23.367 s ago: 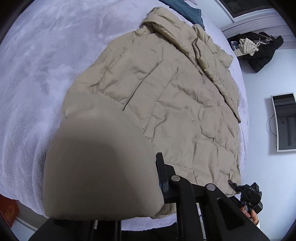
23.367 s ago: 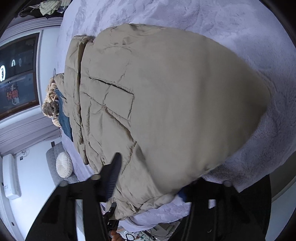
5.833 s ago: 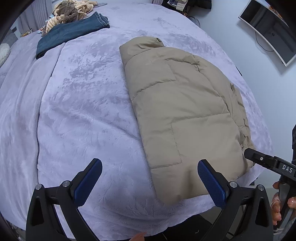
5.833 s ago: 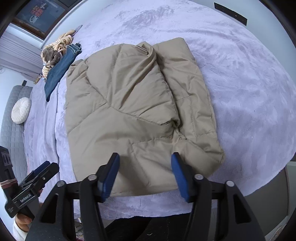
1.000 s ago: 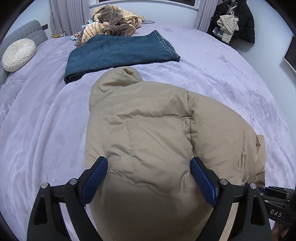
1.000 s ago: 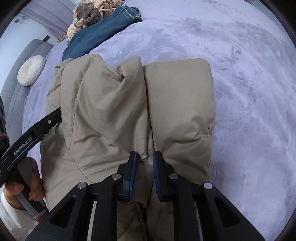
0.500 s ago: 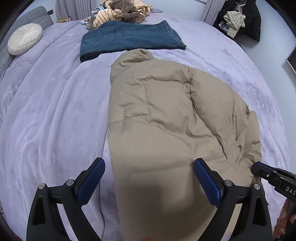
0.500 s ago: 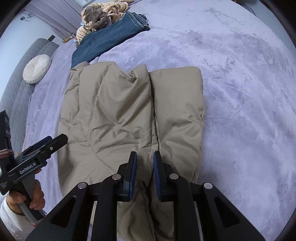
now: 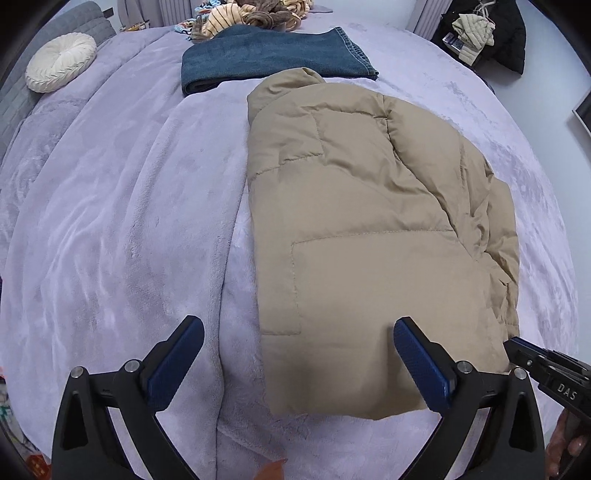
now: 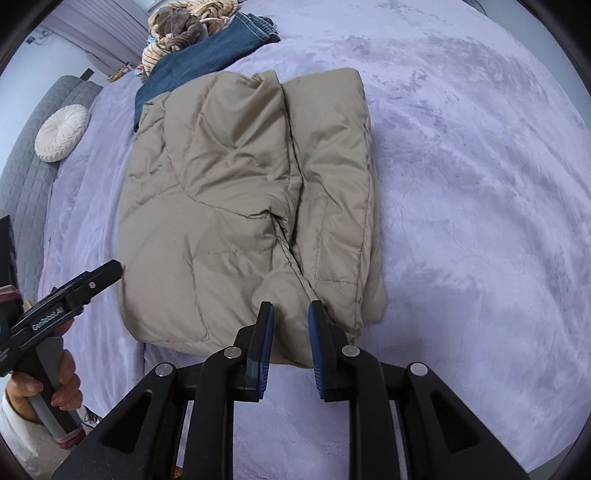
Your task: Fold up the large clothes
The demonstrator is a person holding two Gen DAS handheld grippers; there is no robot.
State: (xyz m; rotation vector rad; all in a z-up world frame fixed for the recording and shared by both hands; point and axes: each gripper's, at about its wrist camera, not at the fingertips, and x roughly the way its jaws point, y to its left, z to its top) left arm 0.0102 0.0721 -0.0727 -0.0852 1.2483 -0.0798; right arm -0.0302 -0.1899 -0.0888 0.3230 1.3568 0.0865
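Note:
A beige puffer jacket (image 9: 369, 221) lies folded into a long bundle on the lilac bed blanket (image 9: 129, 221). My left gripper (image 9: 297, 325) hovers above its near left corner with its jaws wide and still opening, and nothing is gripped. In the right wrist view the jacket (image 10: 240, 184) shows its folded-in sleeve and a seam down the middle. My right gripper (image 10: 291, 306) hangs over the near edge with its jaws a narrow gap apart, opening slightly, and the pads do not press the fabric. Each view shows the other gripper at its side edge.
Folded blue jeans (image 9: 273, 55) lie just beyond the jacket's collar, with a heap of striped and brown clothes (image 9: 251, 14) behind. A round cream cushion (image 9: 61, 61) sits far left. A dark coat (image 9: 491, 33) hangs at the back right. A hand (image 10: 48, 387) holds the left tool.
Both grippers have drawn back and risen from the jacket, which now lies flat and smaller in view. The left jaws have widened. The right jaws have parted a little off the fabric.

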